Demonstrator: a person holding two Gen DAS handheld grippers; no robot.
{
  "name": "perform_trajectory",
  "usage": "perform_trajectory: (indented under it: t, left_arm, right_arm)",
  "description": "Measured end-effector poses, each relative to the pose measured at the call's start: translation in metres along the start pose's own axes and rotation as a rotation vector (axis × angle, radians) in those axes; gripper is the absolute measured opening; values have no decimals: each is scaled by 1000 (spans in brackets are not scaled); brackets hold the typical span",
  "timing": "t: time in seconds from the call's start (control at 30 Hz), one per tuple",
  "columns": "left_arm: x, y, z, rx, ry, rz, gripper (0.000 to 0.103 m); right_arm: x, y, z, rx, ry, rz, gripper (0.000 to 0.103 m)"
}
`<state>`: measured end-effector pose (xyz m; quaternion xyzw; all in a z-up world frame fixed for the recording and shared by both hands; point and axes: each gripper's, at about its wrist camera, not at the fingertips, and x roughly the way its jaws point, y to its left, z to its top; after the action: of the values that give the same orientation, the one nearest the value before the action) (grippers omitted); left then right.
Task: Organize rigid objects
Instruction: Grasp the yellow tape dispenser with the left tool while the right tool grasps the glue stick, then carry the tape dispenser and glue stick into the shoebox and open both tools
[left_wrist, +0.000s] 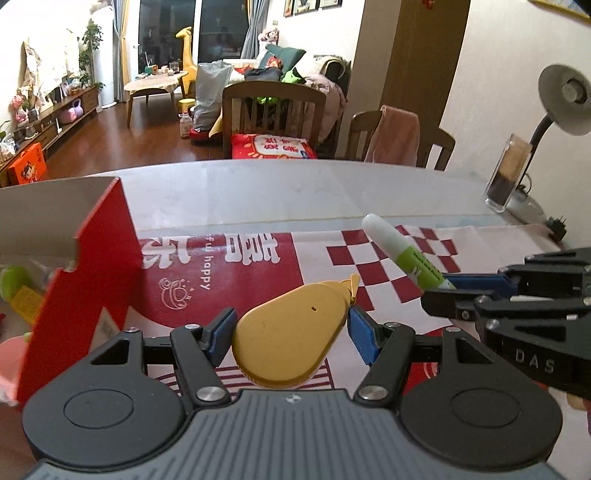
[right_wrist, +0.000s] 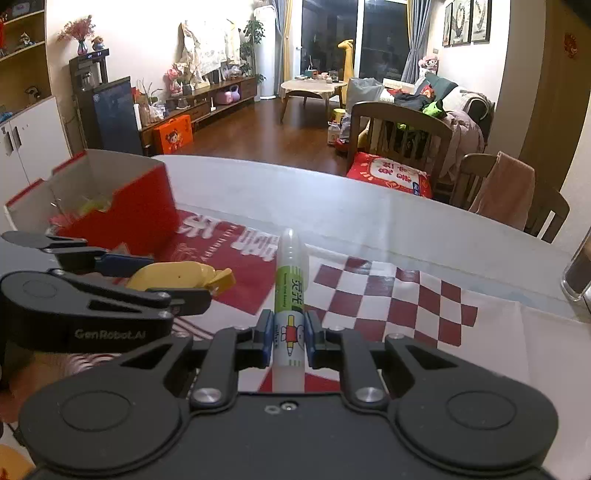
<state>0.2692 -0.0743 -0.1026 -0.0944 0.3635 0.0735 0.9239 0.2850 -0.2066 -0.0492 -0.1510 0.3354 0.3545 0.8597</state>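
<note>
Left wrist — yellow pear-shaped case (left_wrist: 291, 343) (tool-clamped (left_wrist: 291, 332)) beside red box (left_wrist: 88, 266)

Living room behind: dark wood floor (right_wrist: 258, 129), wooden chairs (left_wrist: 273, 110), low coffee table (right_wrist: 312, 88), sofa (right_wrist: 454, 99) (piled with clothes), dark curtained windows (right_wrist: 354, 37), white walls.

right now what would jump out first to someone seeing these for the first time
Both claws are full: the left claw grips a yellow pear-shaped piece, and the right claw pinches a green-labelled glue tube pointing forward. To the left stands an open red box on the red-and-white printed mat.
</note>
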Motion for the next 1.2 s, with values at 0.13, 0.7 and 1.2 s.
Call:
perform_trajectory:
  t: [0.13,0.7,1.2]
  left_arm:
    - [-25,6,2,-6,-14,-3,65]
    - [-105,91,16,-30,-74,14,65]
    - [-135,216,35,-51,-125,118,65]
  right_arm:
    - [-20,19,6,-2,-15,-8,16]
    - [-30,114,47,-37,-52,18,16]
    - [0,182,110,-33,-90,76,16]
